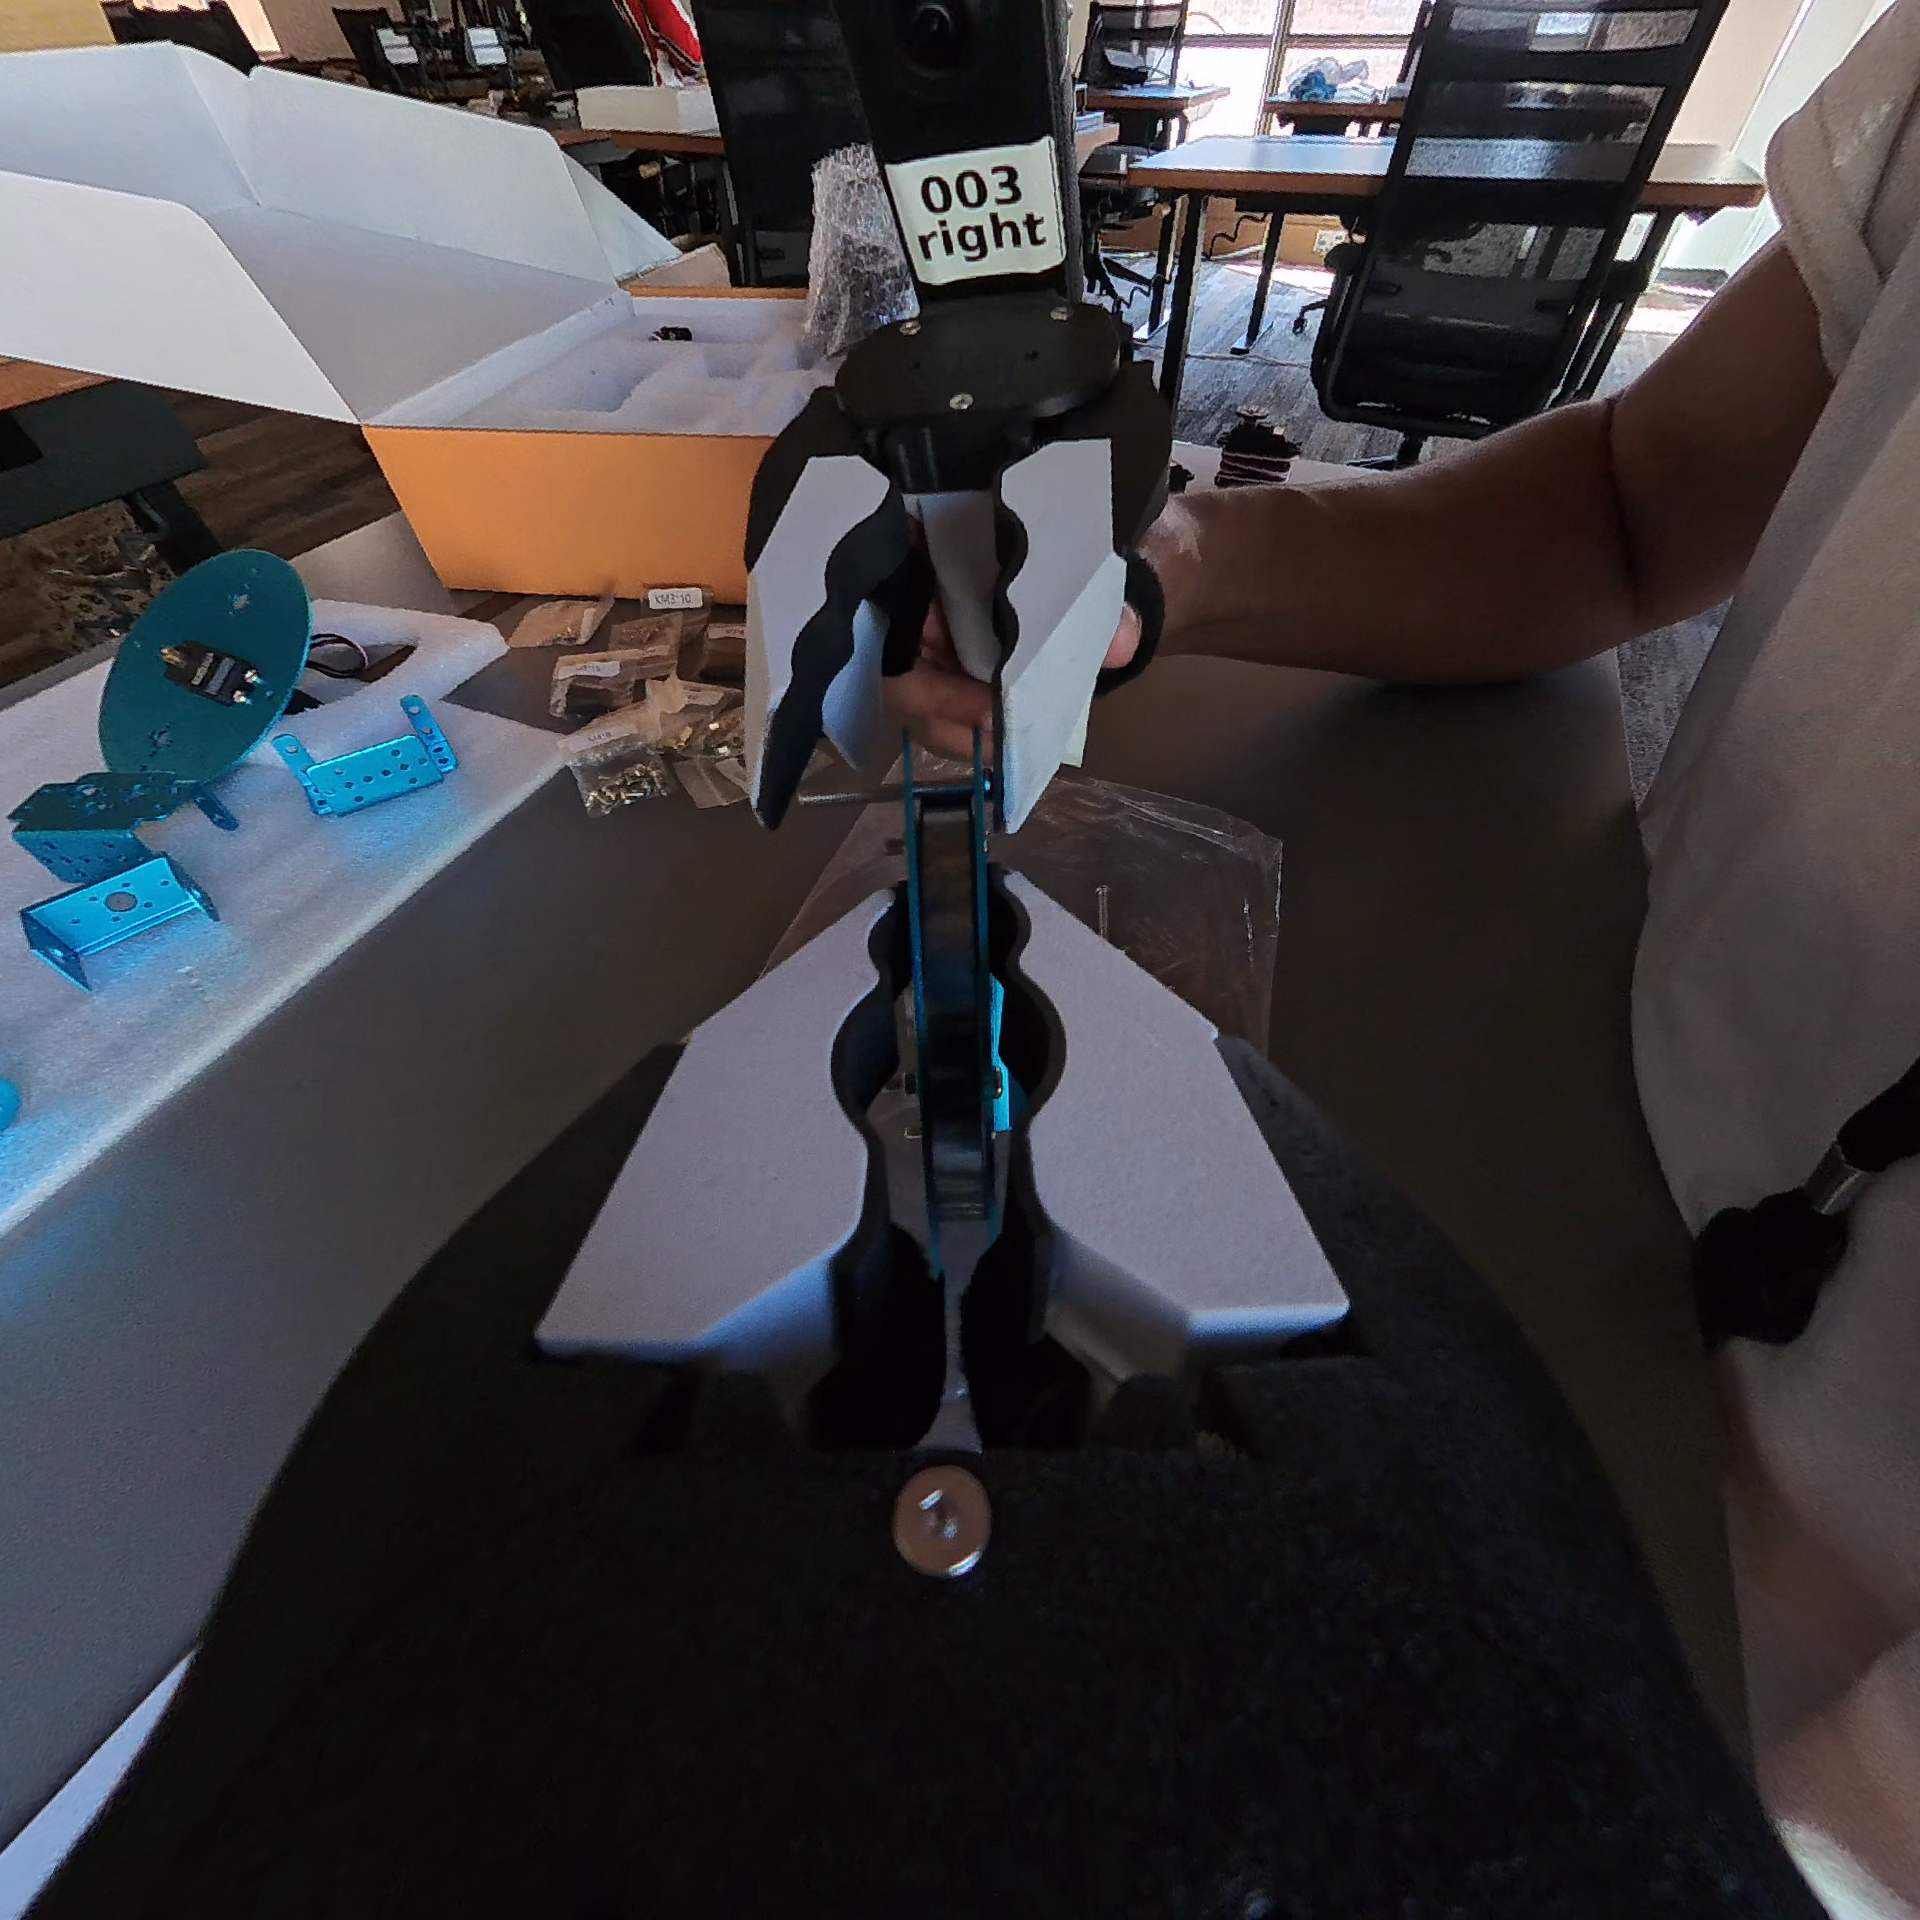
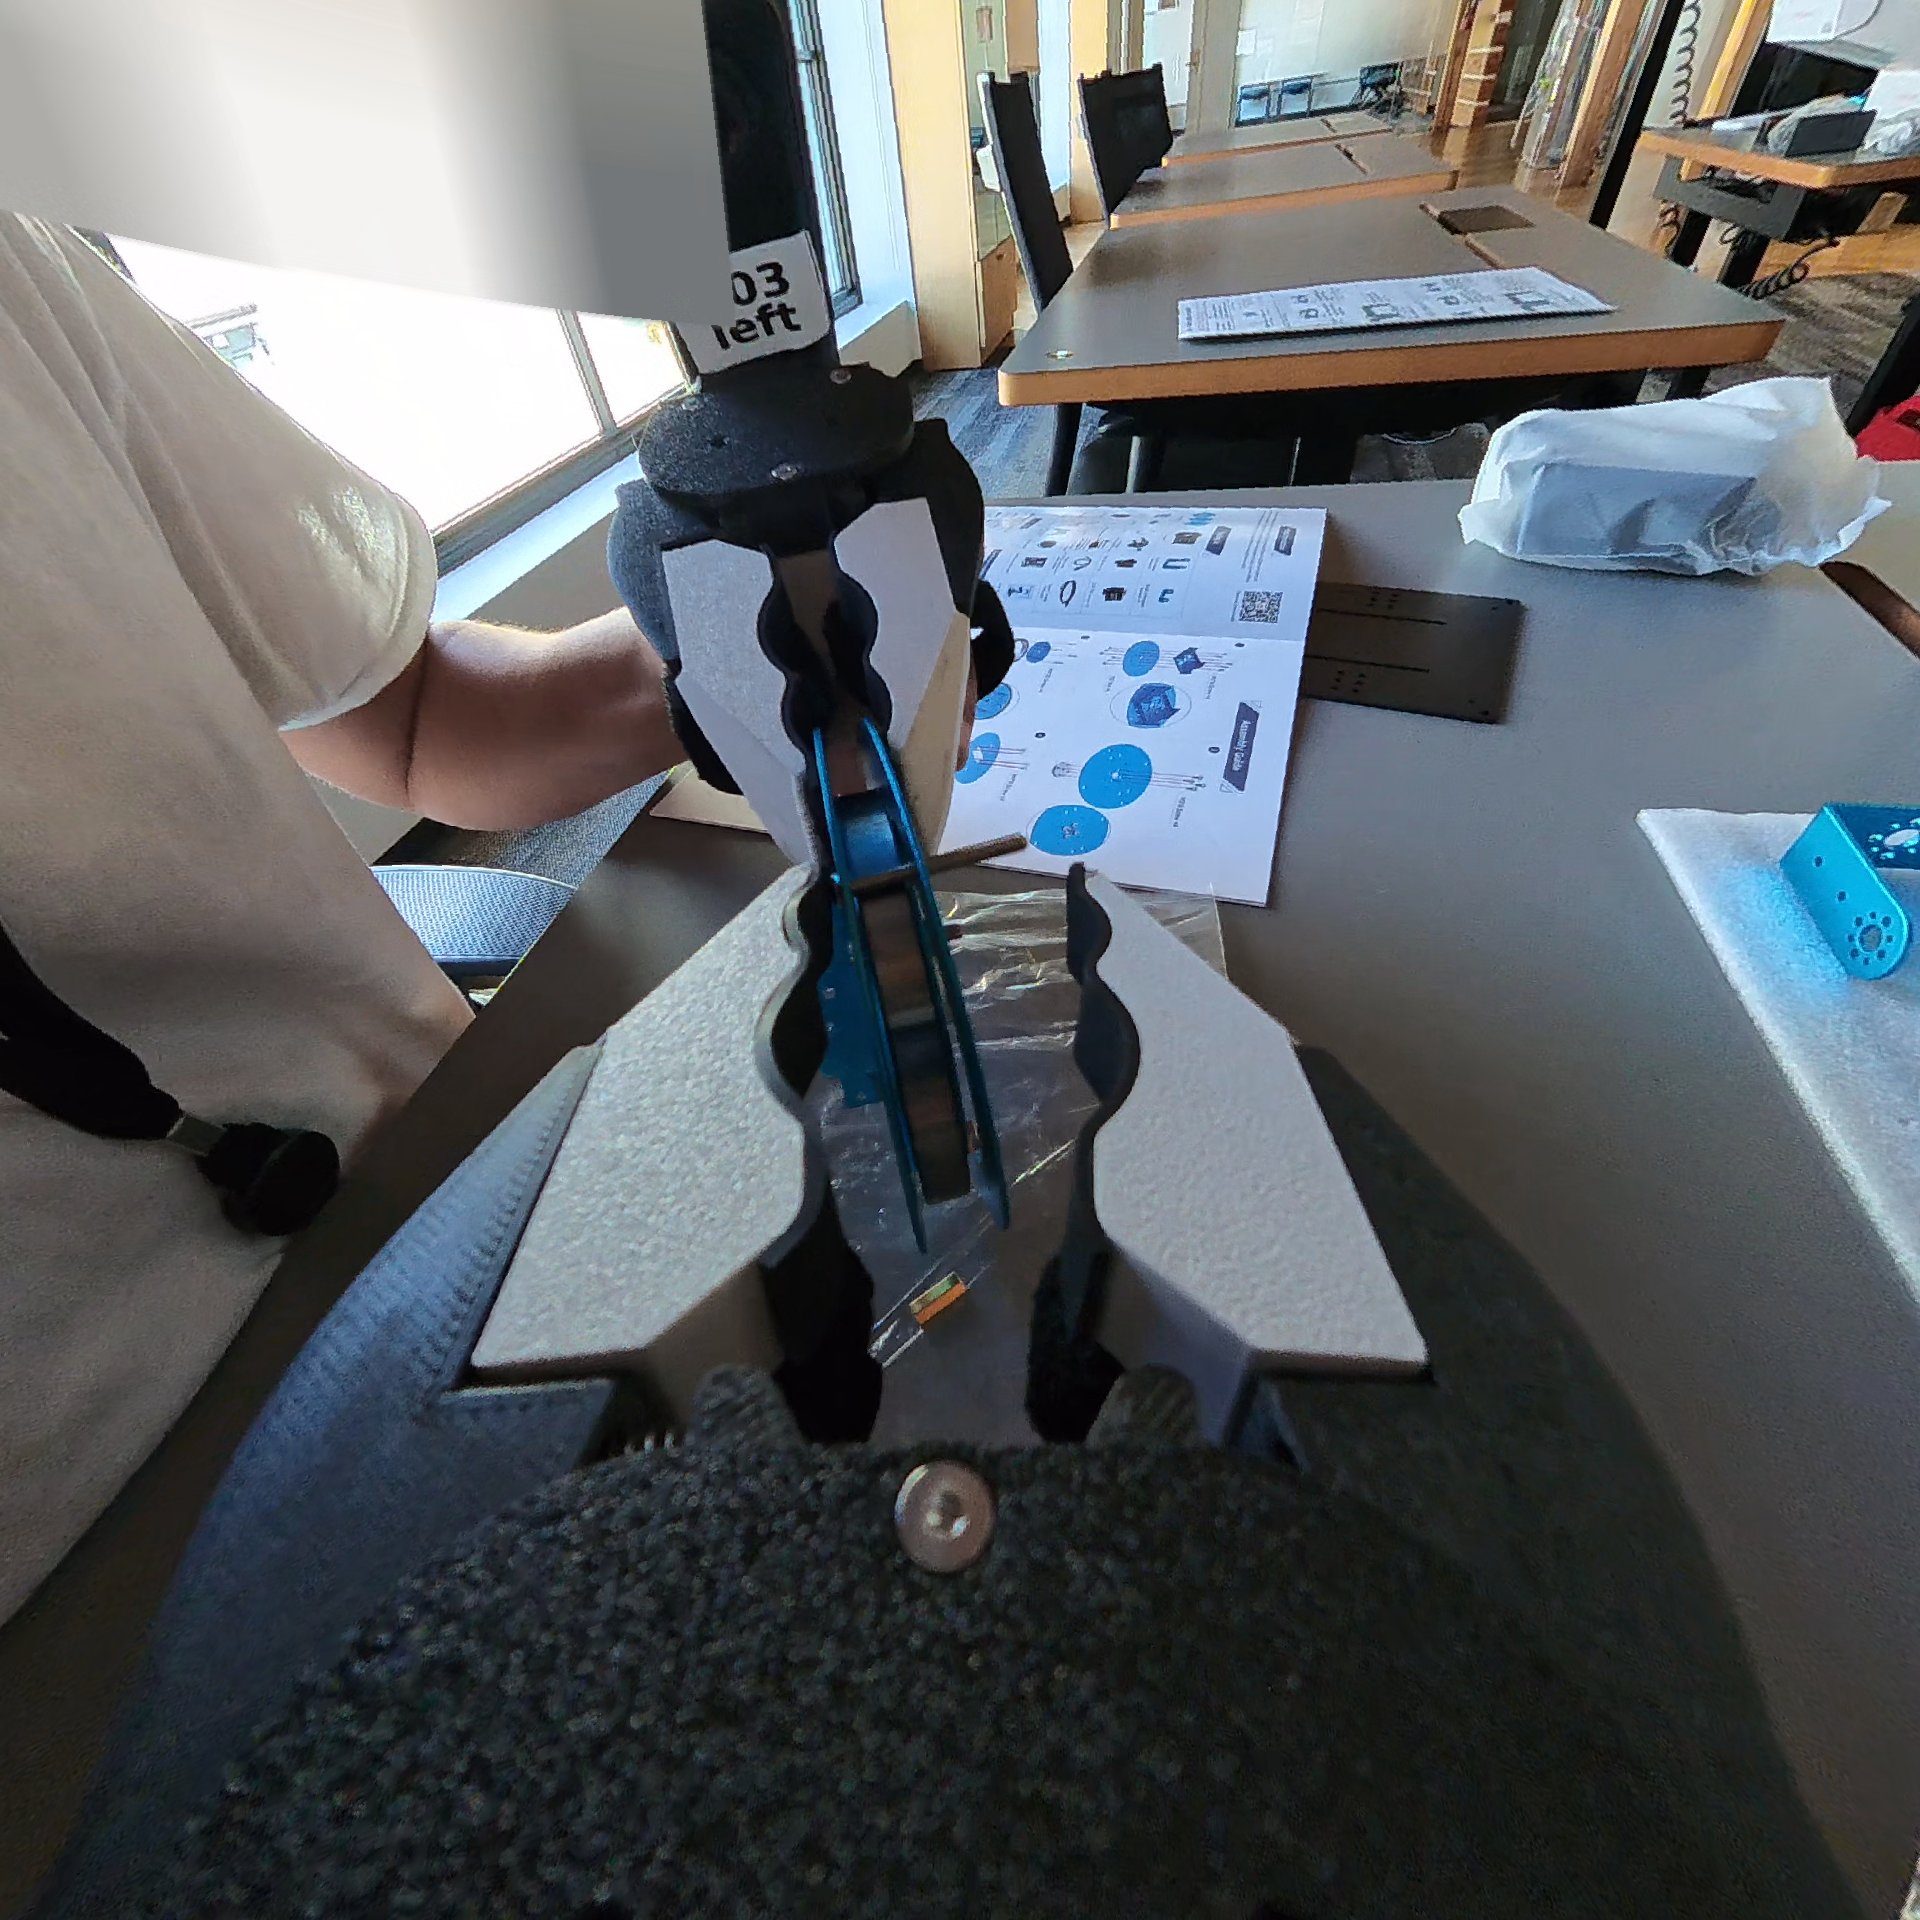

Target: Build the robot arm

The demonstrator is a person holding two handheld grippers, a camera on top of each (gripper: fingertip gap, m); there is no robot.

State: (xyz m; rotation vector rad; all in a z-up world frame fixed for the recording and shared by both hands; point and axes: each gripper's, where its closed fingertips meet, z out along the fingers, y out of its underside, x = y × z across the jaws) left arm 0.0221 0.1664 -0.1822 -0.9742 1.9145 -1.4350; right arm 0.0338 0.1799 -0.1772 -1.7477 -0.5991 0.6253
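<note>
Over the grey table (image 2: 1507, 1039), the left tool (image 1: 951, 1049) hides the blue disc assembly's (image 1: 943, 997) edges.

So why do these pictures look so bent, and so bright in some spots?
Left wrist view: wide-angle bulge, sharp blue disc assembly, hazy blue glow on the white foam sheet, windows behind blown out. Right wrist view: window washed white, table edges curved, glare on the plastic bag, blurred patch top left added afterwards.
</note>
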